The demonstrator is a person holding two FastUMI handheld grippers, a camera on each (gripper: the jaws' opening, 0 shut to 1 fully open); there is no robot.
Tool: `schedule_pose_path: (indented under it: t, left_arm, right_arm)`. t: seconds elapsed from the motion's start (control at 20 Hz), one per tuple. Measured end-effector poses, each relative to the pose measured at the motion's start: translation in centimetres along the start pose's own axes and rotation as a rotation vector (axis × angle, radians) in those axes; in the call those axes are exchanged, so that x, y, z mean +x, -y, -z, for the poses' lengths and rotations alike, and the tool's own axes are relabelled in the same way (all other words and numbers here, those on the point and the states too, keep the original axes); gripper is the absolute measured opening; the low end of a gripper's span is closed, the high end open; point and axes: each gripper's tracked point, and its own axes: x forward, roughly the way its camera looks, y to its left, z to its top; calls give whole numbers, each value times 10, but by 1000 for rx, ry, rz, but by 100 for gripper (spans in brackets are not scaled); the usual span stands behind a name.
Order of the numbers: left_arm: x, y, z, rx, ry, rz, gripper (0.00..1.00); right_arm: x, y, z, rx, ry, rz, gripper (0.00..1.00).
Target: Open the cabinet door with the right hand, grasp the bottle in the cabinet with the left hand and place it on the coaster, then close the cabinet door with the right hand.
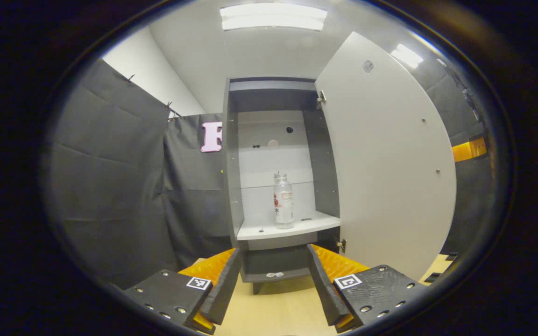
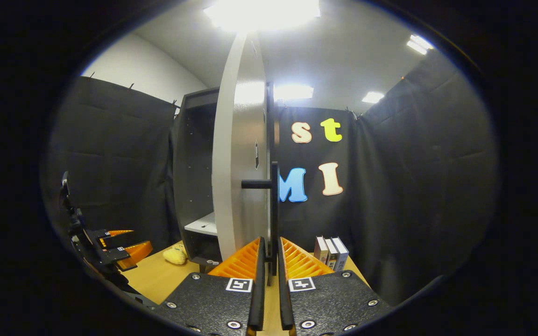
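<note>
The grey cabinet (image 1: 231,186) stands open, its door (image 1: 390,163) swung out to the right. A clear bottle (image 1: 283,200) with a red and white label stands upright on the white shelf (image 1: 259,231). My left gripper (image 1: 273,280) is open, low in front of the shelf and short of the bottle, with nothing between its fingers. In the right gripper view the door (image 2: 238,163) appears edge-on. My right gripper (image 2: 269,259) is shut on the lower end of the black bar handle (image 2: 274,205). The left gripper (image 2: 119,247) appears there at the far left, open.
Black cloth walls enclose the booth on both sides. On the wooden table (image 2: 157,277) a small yellow object (image 2: 174,255) lies near the cabinet's foot. Three books (image 2: 331,252) stand upright behind the door on the right.
</note>
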Motion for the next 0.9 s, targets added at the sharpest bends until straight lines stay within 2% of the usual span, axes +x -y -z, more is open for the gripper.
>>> schedule_pose_path:
  t: [0.15, 0.25, 0.3, 0.4, 0.45, 0.5, 0.6, 0.65, 0.7, 0.9]
  left_arm:
    - [20, 12, -1, -27, -12, 46, 80]
    - [39, 18, -5, -44, -9, 64, 77]
    - [49, 19, -10, -49, -2, 69, 75]
    - [67, 21, -17, -50, 12, 74, 75]
    - [77, 23, -19, -50, 21, 77, 80]
    - [86, 24, -23, -51, 27, 78, 75]
    - [105, 27, -29, -59, 43, 84, 74]
    - [115, 28, -32, -68, 45, 89, 75]
    - [124, 31, -35, -77, 47, 98, 80]
    - [166, 33, -41, -85, 52, 110, 80]
  right_arm:
    - [-15, 14, -12, -8, 61, 22, 14]
    - [-23, 35, -9, -20, 72, 53, 17]
    - [-23, 46, -2, -13, 65, 79, 23]
    - [-34, 72, 3, 2, 61, 159, 71]
    - [-38, 87, 9, 14, 59, 201, 95]
    - [-45, 96, 12, 33, 55, 231, 98]
    - [-57, 109, 19, 68, 47, 267, 97]
    - [-63, 117, 22, 70, 43, 287, 97]
    - [-70, 127, 26, 62, 36, 317, 96]
    - [-86, 147, 40, 40, 4, 389, 96]
